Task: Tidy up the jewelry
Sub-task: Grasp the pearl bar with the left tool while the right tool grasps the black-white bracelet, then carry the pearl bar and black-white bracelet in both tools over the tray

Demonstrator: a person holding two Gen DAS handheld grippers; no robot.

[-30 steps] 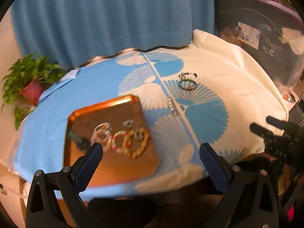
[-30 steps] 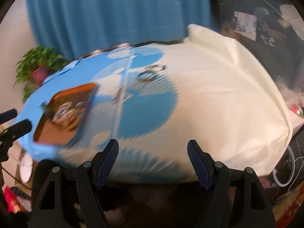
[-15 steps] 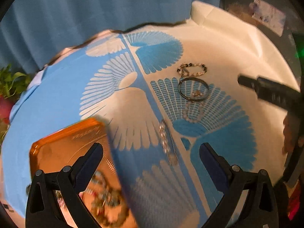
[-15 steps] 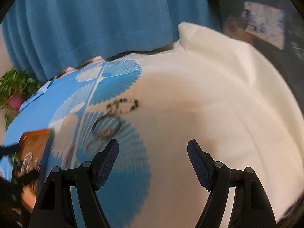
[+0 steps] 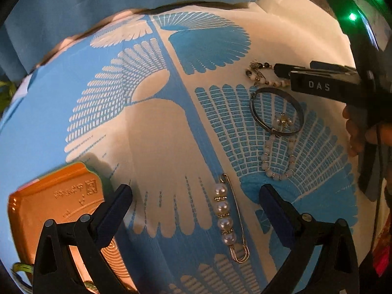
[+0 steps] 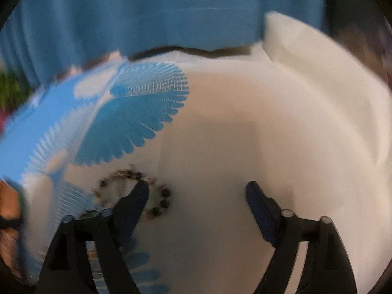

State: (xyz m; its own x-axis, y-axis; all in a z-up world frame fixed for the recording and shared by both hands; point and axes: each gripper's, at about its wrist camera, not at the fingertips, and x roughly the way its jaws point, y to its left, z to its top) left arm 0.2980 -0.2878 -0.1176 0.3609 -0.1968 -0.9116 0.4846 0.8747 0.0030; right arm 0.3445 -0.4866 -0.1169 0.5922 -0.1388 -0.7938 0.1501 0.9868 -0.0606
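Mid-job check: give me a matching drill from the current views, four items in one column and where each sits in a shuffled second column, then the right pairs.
Things:
1. pearl pin
2. dark bangle
3. orange tray
4. dark bead bracelet

Places:
A. at the cloth's near left edge, partly behind the left gripper's finger
B. under the right gripper's left fingertip
C. on the cloth between the left gripper's open fingers
D. between two bead bracelets, a small charm inside it

Pairs: 1-C, 2-D, 3-A, 4-B
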